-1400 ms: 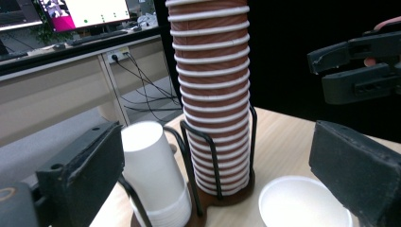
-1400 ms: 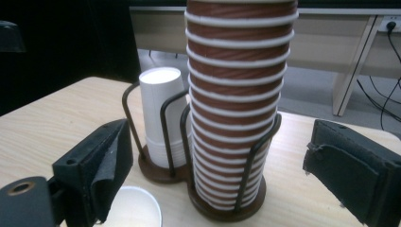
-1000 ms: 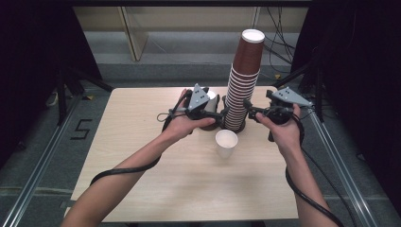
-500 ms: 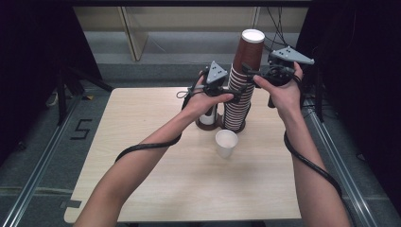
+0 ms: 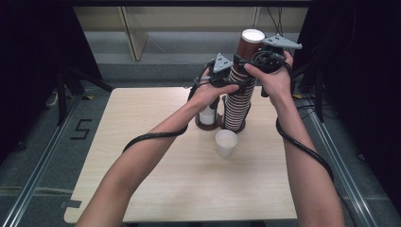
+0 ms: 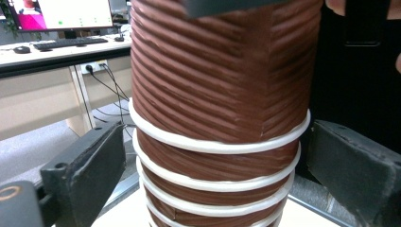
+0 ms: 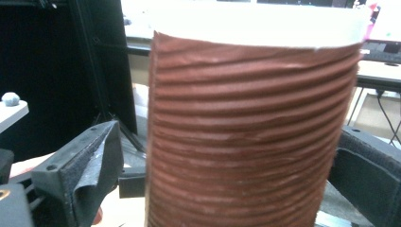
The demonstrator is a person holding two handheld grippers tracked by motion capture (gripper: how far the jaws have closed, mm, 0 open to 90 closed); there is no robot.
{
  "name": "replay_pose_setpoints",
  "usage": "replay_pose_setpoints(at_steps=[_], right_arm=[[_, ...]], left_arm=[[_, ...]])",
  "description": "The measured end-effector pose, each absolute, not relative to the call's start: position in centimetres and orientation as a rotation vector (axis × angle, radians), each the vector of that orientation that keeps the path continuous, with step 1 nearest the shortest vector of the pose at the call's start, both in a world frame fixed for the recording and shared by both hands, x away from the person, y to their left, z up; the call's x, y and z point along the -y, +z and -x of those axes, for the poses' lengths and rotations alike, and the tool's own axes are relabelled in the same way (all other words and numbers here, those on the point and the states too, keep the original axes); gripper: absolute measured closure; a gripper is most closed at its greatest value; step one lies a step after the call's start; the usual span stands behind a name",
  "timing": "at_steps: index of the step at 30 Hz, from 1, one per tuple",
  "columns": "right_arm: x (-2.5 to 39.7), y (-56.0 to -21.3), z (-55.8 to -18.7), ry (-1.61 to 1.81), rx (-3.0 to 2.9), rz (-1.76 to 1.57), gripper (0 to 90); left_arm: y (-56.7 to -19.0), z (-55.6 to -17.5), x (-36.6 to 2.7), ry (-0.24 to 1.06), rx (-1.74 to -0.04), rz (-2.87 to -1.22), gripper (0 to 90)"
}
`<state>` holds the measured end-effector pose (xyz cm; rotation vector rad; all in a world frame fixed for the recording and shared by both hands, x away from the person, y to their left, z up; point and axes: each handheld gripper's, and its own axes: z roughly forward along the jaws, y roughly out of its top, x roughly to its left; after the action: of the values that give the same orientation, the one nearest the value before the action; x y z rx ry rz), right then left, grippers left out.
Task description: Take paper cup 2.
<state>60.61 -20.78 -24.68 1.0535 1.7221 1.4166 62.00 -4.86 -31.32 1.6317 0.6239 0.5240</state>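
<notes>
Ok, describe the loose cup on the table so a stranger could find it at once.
Start at the wooden table and find the tall stack of brown cups near its far edge. Just in front of the stack stands a single cup, apart and upright. It is plain white, while the stacked ones are brown and ribbed.

Ribbed brown paper sleeves, matt, with smooth white rolled rims on the cup stack (image 6: 217, 118). Matt black rubbery pads, slightly pitted, on the gripper fingers (image 6: 90, 165). Pale matt wood-grain table top (image 5: 189, 184). Smooth white paper cup (image 5: 226, 143) at 6 o'clock of the stack.
</notes>
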Motion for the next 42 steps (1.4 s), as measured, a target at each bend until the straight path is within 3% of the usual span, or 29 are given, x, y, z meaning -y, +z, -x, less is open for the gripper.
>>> replay_pose_setpoints(at_steps=[8, 42], right_arm=[[20.9, -25.3, -61.2, 1.427, -1.708, -1.066, 14.5], [21.5, -22.9, -60.0, 1.582, -1.503, -1.017, 18.0]], left_arm=[[-31.5, -62.4, 5.2, 0.486, -0.653, -1.62, 7.3], [-31.4, -62.4, 5.2, 0.502, -0.65, -1.633, 7.4]])
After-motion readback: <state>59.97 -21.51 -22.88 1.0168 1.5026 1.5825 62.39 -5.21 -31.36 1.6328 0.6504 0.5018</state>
